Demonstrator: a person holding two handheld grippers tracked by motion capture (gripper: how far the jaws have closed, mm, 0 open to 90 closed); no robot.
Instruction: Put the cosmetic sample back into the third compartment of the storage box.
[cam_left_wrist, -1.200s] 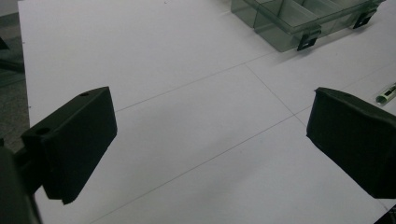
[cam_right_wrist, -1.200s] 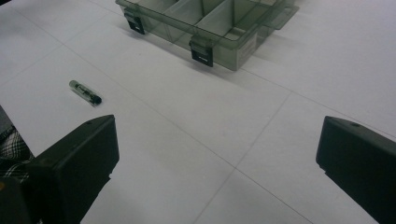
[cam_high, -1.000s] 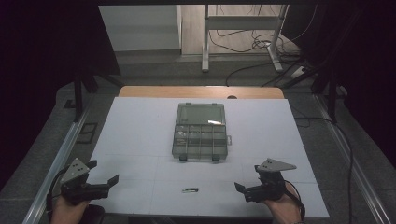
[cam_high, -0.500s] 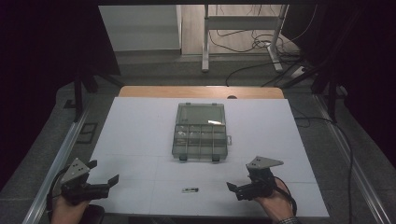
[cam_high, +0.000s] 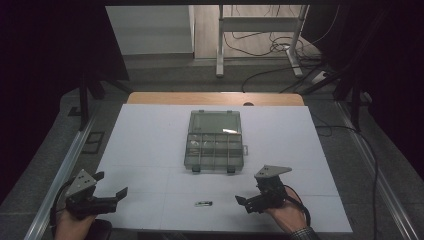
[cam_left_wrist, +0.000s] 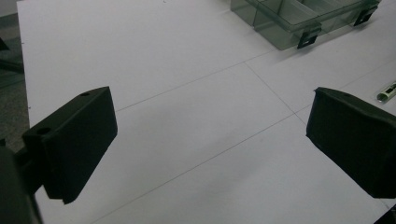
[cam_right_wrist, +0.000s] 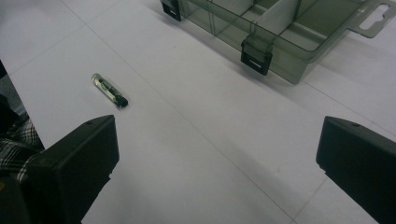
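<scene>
A small clear tube with a dark cap (cam_high: 203, 203) (cam_right_wrist: 109, 90) lies on the white table near its front edge. A smoky transparent compartment box (cam_high: 215, 141) (cam_right_wrist: 280, 28) sits at mid-table, lid open toward the back. My right gripper (cam_high: 246, 202) (cam_right_wrist: 215, 172) hovers open just right of the tube, jaws wide apart and empty. My left gripper (cam_high: 111, 190) (cam_left_wrist: 210, 149) stands open at the front left corner, nothing between its jaws. The tube's end (cam_left_wrist: 386, 91) shows at the right edge of the left gripper view, and the box's corner (cam_left_wrist: 299, 18) at the top.
The white table top (cam_high: 150, 145) carries thin grid lines. A wooden strip (cam_high: 215, 98) runs along its far edge. Metal rails (cam_high: 65, 170) flank both sides. Cables and a stand's legs (cam_high: 260, 45) lie on the floor beyond.
My right gripper has moved left and slightly forward, closer to the small tube. The left gripper has stayed where it was.
</scene>
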